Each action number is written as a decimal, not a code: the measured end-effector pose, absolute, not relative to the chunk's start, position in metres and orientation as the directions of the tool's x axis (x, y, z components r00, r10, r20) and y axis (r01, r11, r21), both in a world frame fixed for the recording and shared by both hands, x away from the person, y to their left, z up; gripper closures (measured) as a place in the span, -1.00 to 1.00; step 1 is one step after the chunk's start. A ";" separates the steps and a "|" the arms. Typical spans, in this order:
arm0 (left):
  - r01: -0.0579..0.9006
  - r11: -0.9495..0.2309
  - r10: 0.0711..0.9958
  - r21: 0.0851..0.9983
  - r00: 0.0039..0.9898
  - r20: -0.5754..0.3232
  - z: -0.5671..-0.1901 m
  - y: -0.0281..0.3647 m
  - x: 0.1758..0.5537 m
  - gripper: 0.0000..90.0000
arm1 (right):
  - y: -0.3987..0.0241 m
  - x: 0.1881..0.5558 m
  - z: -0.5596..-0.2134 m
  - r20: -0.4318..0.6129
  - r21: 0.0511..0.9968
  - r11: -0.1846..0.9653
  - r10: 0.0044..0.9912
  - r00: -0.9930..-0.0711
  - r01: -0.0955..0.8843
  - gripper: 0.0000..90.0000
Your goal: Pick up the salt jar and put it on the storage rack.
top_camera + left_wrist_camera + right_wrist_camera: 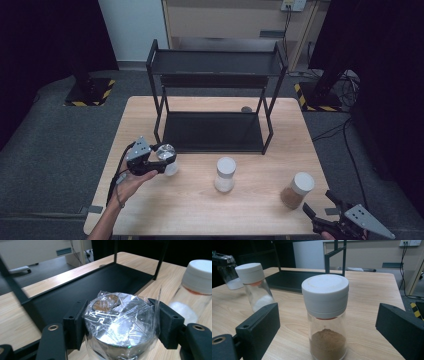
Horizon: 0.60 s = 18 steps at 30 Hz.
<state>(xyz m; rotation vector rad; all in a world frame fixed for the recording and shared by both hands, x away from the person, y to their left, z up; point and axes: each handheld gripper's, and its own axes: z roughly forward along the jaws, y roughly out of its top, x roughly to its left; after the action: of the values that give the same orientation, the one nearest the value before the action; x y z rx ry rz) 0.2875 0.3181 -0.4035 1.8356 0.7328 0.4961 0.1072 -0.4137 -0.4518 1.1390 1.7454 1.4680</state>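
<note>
My left gripper is shut on a clear jar with a shiny, plastic-wrapped silver lid, its pads pressing the lid's sides. This silver-lidded jar is at the table's left, just in front of the black rack. A white-lidded jar of white powder stands mid-table. A white-lidded jar of brown powder stands upright between my right gripper's wide-apart jaws without touching them. My right gripper is open at the near right edge, just behind that brown powder jar.
The two-tier black rack's upper shelf and lower shelf are bare. A small dark round object lies on the wooden table behind the rack. Cabinets and cables stand beyond the table.
</note>
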 end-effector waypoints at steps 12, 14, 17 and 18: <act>0.253 -0.279 0.679 0.926 0.735 0.004 -0.389 0.294 0.306 -0.25 | -0.414 0.107 -0.452 0.092 0.971 0.024 0.880 -0.465 0.239 -0.87; 0.255 -0.284 0.683 0.924 0.730 0.008 -0.386 0.290 0.309 -0.25 | -0.414 0.107 -0.452 0.094 0.971 0.023 0.880 -0.466 0.239 -0.87; 0.258 -0.282 0.688 0.924 0.725 0.008 -0.384 0.287 0.314 -0.25 | -0.414 0.107 -0.452 0.094 0.971 0.023 0.880 -0.466 0.239 -0.87; 0.259 -0.284 0.691 0.923 0.723 0.010 -0.383 0.285 0.315 -0.25 | -0.414 0.107 -0.452 0.095 0.971 0.022 0.880 -0.466 0.239 -0.87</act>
<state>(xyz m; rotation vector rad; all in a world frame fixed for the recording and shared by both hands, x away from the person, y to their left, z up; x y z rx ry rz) 0.3154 0.2849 -0.3834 1.8589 0.7383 0.5057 0.1073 -0.4145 -0.4524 1.1423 1.7437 1.4756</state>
